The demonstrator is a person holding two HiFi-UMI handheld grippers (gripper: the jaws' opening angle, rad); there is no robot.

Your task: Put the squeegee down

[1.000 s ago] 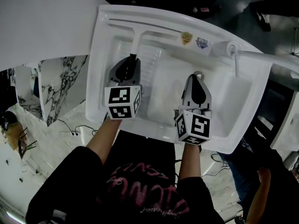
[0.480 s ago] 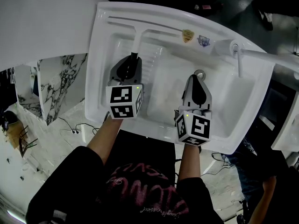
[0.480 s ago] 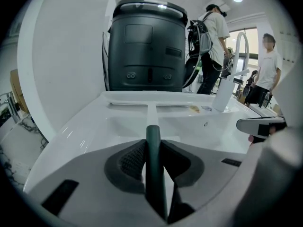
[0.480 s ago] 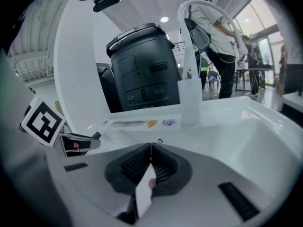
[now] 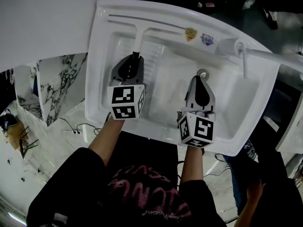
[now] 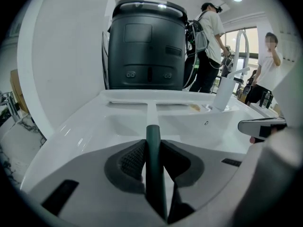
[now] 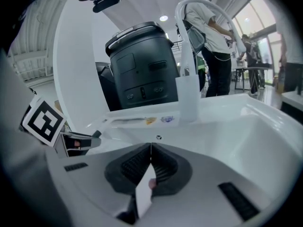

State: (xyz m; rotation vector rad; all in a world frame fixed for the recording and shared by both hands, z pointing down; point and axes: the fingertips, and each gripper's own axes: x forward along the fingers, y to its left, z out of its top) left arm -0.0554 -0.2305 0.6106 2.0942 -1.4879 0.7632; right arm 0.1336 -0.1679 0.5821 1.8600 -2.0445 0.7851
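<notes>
White sink (image 5: pixel 96 84): my left gripper (image 5: pixel 134 56) clamps the squeegee (image 5: pixel 138 39) handle, blade along the sink's far edge. My right gripper (image 5: pixel 201 77) sits over the basin, jaws pressed together.

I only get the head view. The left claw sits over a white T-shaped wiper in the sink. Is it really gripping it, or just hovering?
Observer: Gripping. In the left gripper view, the left gripper has its jaws shut on the squeegee, on its dark handle.
Operator: And the other claw, has it got anything?
Observer: No. The right gripper view shows the right gripper with its jaws together and nothing held between them.
Operator: The top of my picture is just dark. What is back there?
Observer: A big dark bin stands right behind the sink.
</notes>
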